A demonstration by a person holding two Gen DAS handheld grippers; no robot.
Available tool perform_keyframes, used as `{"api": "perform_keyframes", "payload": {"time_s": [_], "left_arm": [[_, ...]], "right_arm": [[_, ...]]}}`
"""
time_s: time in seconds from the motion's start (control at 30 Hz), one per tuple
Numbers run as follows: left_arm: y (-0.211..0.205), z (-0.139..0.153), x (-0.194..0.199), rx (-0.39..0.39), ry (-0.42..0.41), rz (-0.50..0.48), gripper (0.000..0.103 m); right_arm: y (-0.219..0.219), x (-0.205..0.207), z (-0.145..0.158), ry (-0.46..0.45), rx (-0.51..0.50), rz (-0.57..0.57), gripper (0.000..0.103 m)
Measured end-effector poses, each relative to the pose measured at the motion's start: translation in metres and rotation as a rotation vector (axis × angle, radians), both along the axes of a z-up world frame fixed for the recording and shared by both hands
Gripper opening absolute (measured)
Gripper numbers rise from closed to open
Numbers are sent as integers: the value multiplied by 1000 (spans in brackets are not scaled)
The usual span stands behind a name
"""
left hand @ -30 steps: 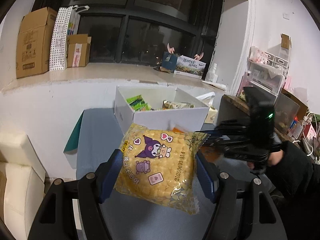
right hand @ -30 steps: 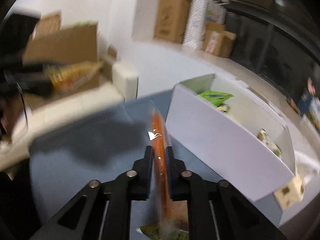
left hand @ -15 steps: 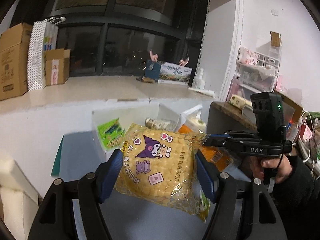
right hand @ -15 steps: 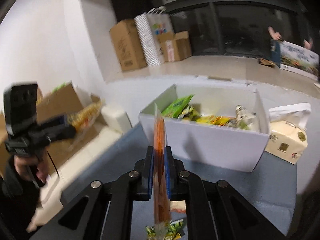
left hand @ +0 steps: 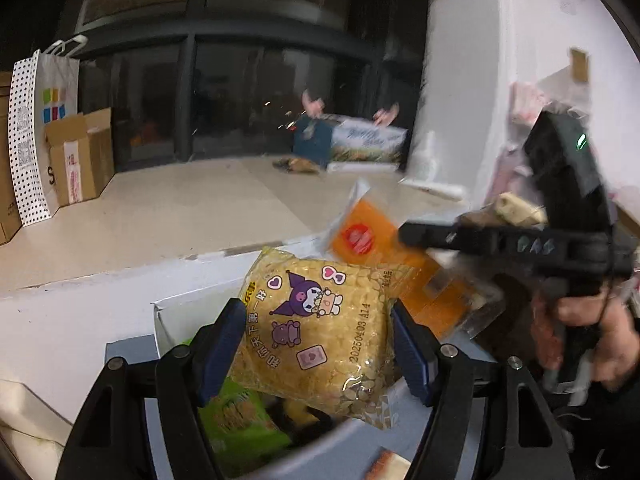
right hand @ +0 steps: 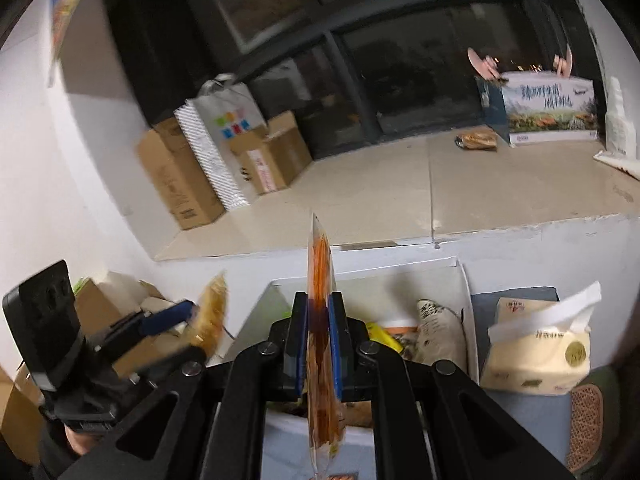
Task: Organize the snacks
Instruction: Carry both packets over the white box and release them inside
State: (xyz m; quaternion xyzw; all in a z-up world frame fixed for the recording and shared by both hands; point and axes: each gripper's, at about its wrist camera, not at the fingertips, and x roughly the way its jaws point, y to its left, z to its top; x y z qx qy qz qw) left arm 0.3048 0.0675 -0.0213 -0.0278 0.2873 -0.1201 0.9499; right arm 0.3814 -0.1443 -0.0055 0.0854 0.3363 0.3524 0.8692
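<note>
Both hand-held grippers are holding snack packets above the white box.

The left hand-held gripper (left hand: pixel 318 344) is clamping a yellow puffed-snack packet (left hand: pixel 320 332) between its blue pads (left hand: pixel 218 344), and the packet is hanging over the near left part of the white box (right hand: pixel 464 292). The right hand-held gripper (right hand: pixel 319 344) is pinching an orange snack packet (right hand: pixel 320 320) edge-on between its pads, with the packet standing upright above the near wall of the box. In the left wrist view the orange packet is sitting just right of and behind the yellow one. Inside the box, a green packet (left hand: pixel 240 420) and a patterned white packet (right hand: pixel 438 332) are lying loose. A tissue pack (right hand: pixel 536 360) is resting on the blue surface (right hand: pixel 516 296), just right of the box.
</note>
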Motion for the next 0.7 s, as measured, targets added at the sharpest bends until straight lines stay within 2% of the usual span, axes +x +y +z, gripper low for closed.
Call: {"api": "perform_keyframes", "payload": {"time_s": [0.03,0.07,0.1,0.13,0.2,0.3,0.53,0.7], "left_arm": [[-1,-7,11,24,29,23,80],[0,-11,13,26,40,31,95],[2,-16,15,12,36,38,103],[3,-18,13,5,28,39,103],[5,-25,10,8,39,50,103],[7,-31,5,13,58,52,103],[6,-16,-13,10,47,62,103],[-3,4,-64,17,-2,53,103]], "right_arm": [[2,8,-3,6,-14,-20,21],[4,16,-6,20,-22,-30,62],[4,21,-8,31,-20,-37,87],[1,24,-9,30,6,-49,103],[-7,24,-13,40,33,-56,103],[-14,21,-16,40,22,-74,103],[-21,-3,-6,19,30,-37,103],[-27,-54,4,-52,17,37,103]]}}
